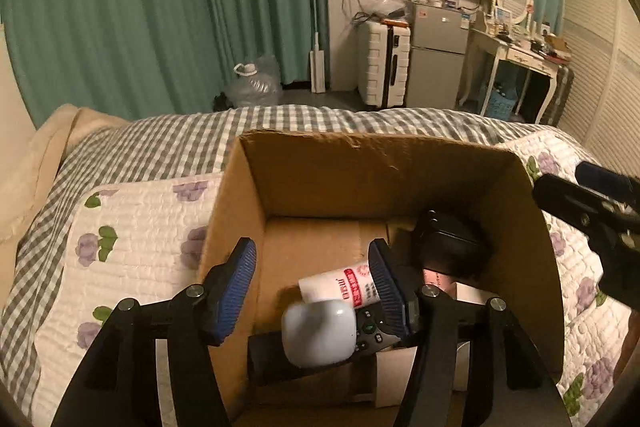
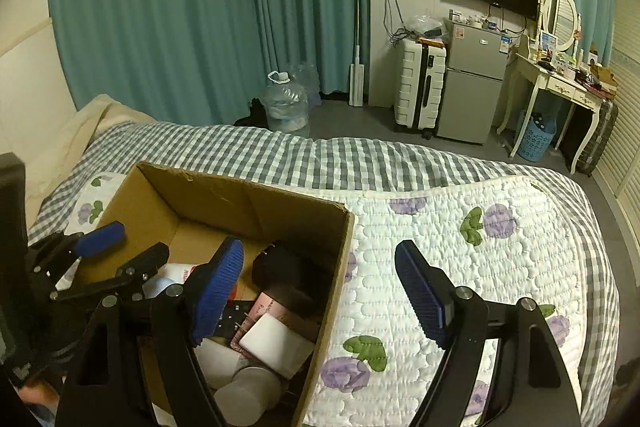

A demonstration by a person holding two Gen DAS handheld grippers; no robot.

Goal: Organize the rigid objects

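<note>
Teal curtains (image 2: 192, 19) hang behind the bed (image 2: 440, 163), whose floral quilt (image 2: 480, 247) carries an open cardboard box (image 1: 360, 163), the landmark for everything else. Inside the box lie a black case (image 1: 452, 247) toward its far right corner, a white bottle (image 1: 340, 287) with red print in the middle, a pale blue rounded case (image 1: 318, 333) nearer, and a remote (image 1: 374, 329) beside it. Above the box's near side hangs the left gripper (image 1: 316, 291), fingers (image 1: 236, 291) spread wide, gripping nothing, with the bottle and blue case between them. The right gripper (image 2: 320, 291) straddles the box's right wall, equally wide and empty.
</note>
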